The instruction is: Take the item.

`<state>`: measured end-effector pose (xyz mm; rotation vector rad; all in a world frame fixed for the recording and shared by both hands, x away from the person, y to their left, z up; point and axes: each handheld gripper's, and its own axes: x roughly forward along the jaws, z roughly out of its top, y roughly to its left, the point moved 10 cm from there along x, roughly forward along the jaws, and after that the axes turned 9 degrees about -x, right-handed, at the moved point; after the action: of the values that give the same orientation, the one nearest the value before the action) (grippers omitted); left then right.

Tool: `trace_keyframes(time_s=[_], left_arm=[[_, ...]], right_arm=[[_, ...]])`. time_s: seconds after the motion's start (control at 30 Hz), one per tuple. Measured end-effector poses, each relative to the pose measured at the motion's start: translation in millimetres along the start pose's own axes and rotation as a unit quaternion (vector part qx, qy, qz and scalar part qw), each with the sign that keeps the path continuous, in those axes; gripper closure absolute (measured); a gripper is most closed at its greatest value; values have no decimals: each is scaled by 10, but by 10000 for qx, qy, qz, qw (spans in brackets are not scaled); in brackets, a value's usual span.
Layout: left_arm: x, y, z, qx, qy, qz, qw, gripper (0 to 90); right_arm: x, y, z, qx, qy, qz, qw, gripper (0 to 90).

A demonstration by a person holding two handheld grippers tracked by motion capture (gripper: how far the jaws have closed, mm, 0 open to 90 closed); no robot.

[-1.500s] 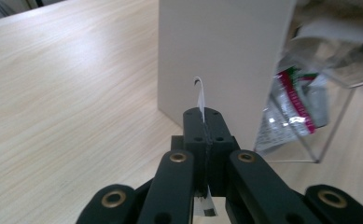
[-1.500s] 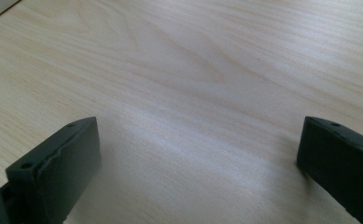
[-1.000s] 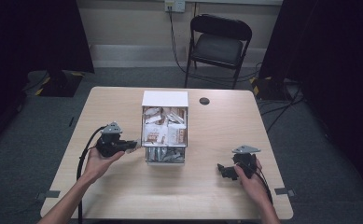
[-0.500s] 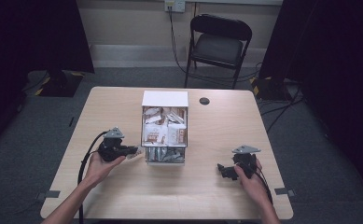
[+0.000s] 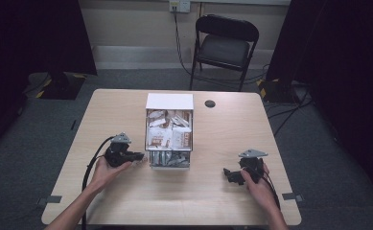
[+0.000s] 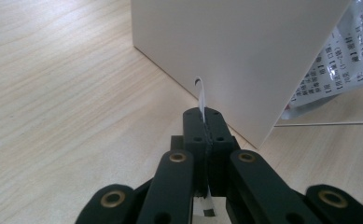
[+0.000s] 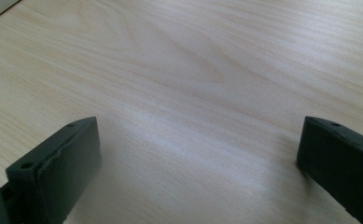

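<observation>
A: What do the left gripper's (image 5: pixel 137 156) fingers (image 6: pixel 194 126) hold?
B: They are clenched on a thin white strip (image 6: pixel 201 95), whose curled end rises just past the fingertips. The white box (image 6: pixel 244 51) stands just beyond them, with printed packets (image 6: pixel 340 56) at its open side.

A: And the right gripper (image 5: pixel 228 174)?
B: Its fingers (image 7: pixel 58 163) are released and spread wide, with bare wooden table (image 7: pixel 193 84) between them. The box of packets (image 5: pixel 169 136) lies well apart from them.

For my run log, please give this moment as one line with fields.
left claw: shut on white strip, beside box | right claw: open, above bare table | box: holds packets
</observation>
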<state>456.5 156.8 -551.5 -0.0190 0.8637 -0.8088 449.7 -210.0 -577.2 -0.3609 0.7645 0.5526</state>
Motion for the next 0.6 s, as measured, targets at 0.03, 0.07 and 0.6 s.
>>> trace_keyframes(time_s=[0.03,0.07,0.6], left_arm=[[-1,0,-1,0,2,-1,10000,896],[0,1,-2,-3,-3,0,10000,892],[67,98,-27,-65,83,156,9998,704]], right_arm=[[0,-1,0,-4,-1,0,10000,0],[0,0,0,-1,0,0,10000,0],[0,-1,0,-4,-1,-2,10000,0]])
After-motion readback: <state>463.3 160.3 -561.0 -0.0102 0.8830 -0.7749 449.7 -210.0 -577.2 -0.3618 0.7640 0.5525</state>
